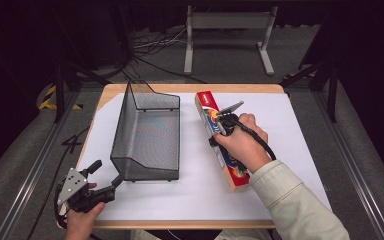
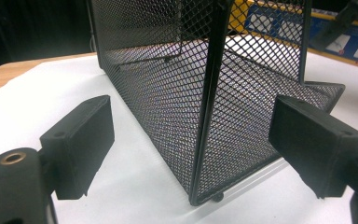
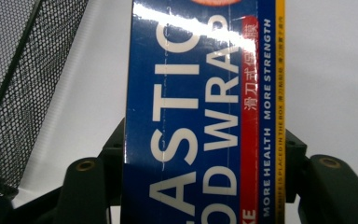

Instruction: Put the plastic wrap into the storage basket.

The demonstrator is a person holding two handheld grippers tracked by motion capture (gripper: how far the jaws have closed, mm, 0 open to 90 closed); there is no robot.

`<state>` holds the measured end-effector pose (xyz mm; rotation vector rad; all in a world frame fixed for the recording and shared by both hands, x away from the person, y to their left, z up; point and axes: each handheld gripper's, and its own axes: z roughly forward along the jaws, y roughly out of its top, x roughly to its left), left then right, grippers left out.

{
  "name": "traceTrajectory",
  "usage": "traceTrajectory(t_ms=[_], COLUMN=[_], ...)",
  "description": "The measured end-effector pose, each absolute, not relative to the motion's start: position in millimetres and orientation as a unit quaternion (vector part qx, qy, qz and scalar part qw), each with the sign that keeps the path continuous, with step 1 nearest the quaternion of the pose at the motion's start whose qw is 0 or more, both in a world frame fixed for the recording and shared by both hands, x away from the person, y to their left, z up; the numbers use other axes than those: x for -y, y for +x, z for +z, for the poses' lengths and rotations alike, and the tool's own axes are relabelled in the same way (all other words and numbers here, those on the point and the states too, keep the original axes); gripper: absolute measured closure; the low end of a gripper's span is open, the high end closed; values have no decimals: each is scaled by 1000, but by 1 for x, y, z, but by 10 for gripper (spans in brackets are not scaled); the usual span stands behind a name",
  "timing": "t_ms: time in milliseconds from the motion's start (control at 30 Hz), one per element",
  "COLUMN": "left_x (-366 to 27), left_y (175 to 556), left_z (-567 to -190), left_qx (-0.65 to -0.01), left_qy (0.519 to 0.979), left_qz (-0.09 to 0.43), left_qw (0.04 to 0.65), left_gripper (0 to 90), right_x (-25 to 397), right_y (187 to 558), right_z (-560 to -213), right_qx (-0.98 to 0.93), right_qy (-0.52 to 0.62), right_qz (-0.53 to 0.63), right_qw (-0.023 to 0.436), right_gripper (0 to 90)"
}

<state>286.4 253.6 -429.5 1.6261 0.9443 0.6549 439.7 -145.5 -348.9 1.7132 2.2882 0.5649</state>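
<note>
Your right gripper (image 1: 219, 131) grasps the plastic wrap box (image 3: 200, 116); your left gripper (image 1: 105, 172) is spread wide.
Right fingers (image 3: 296, 154) clamp the glossy, long cardboard box on the white surface (image 1: 190, 190); left fingers (image 2: 81, 140) flank the black wire-mesh basket (image 1: 147, 135) corner.

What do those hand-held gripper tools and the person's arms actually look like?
Each tool is black. The left gripper has two blocky black jaws, a grey three-cornered plate on top and brass-coloured fittings near the jaw bases. The right gripper also carries a grey plate, and a thick black cable trails from it. The right arm wears a pale beige sleeve.
</note>
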Motion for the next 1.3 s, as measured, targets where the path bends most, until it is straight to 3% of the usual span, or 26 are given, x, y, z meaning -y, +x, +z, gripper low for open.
traceTrajectory(t_ms=[533,1300], left_x=[-253,-252], left_y=[284,285], left_z=[-429,-429], left_qx=[-395,-391], left_qy=[688,688], left_qz=[281,282], left_qw=[541,542], left_gripper=[150,150], right_x=[137,76], right_y=[434,437], right_z=[-318,-287], right_qx=[-786,-803], right_qy=[571,547], right_qz=[203,216], right_qw=[120,99], right_gripper=[416,413])
